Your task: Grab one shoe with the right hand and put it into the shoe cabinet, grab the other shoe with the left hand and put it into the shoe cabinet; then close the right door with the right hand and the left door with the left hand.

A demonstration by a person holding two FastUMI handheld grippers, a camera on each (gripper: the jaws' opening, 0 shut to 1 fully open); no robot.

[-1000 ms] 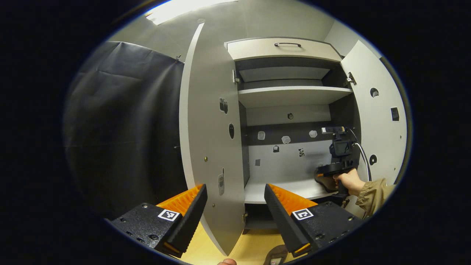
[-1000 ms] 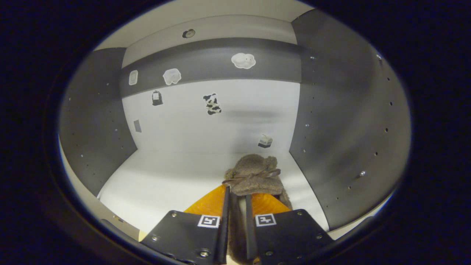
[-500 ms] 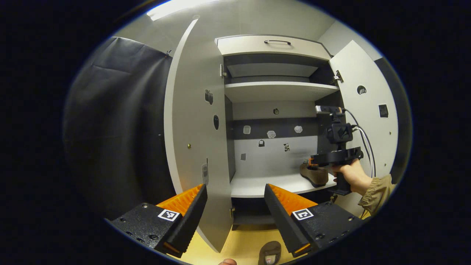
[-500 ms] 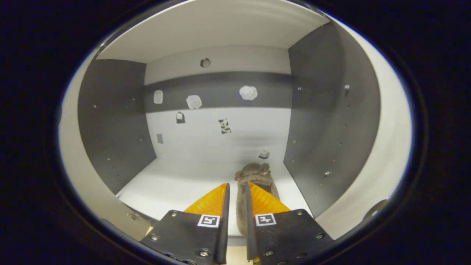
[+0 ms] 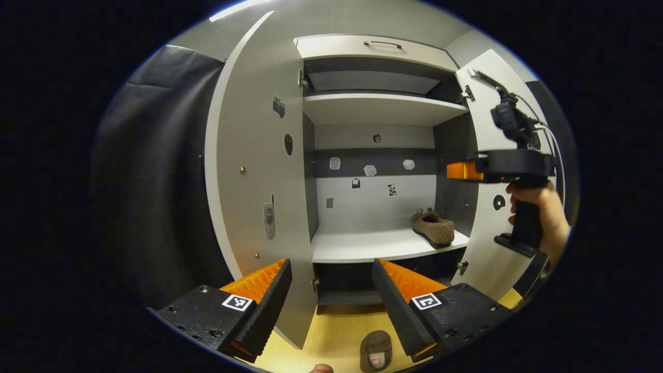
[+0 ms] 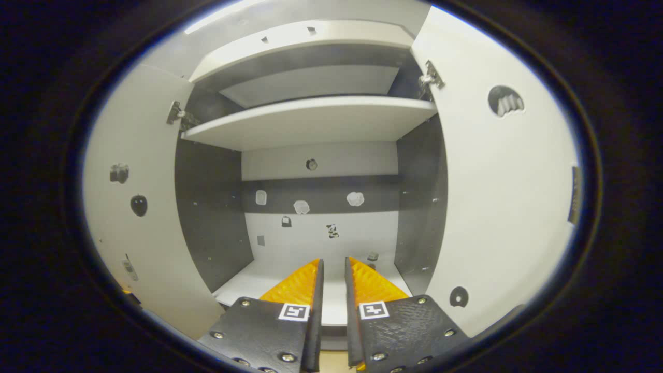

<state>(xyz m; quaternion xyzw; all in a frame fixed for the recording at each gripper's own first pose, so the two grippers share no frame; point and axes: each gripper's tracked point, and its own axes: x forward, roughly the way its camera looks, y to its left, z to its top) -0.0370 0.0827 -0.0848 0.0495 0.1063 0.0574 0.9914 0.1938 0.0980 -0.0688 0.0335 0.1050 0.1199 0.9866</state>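
In the left gripper view, one brown fuzzy shoe [image 5: 434,228] lies on the right side of the white shelf [image 5: 357,247] in the shoe cabinet. The other shoe [image 5: 376,351] lies on the wooden floor below, just in front of my left gripper [image 5: 331,269], which is open and empty. A hand [image 5: 536,207] holds my right gripper [image 5: 462,171] up in front of the right door, above and right of the shelved shoe. In the right gripper view, my right gripper [image 6: 331,259] is shut to a narrow slit with nothing in it and faces the cabinet's inside.
Both cabinet doors stand wide open: the left door [image 5: 248,181] and the right door [image 5: 489,233]. An upper shelf [image 5: 383,106] and a drawer with a handle [image 5: 382,45] sit above. Black cloth [image 5: 150,181] hangs to the left.
My right gripper left the shoe on the shelf, then drew back out of the cabinet and rose. My left gripper backed away, so more floor and the second shoe show.
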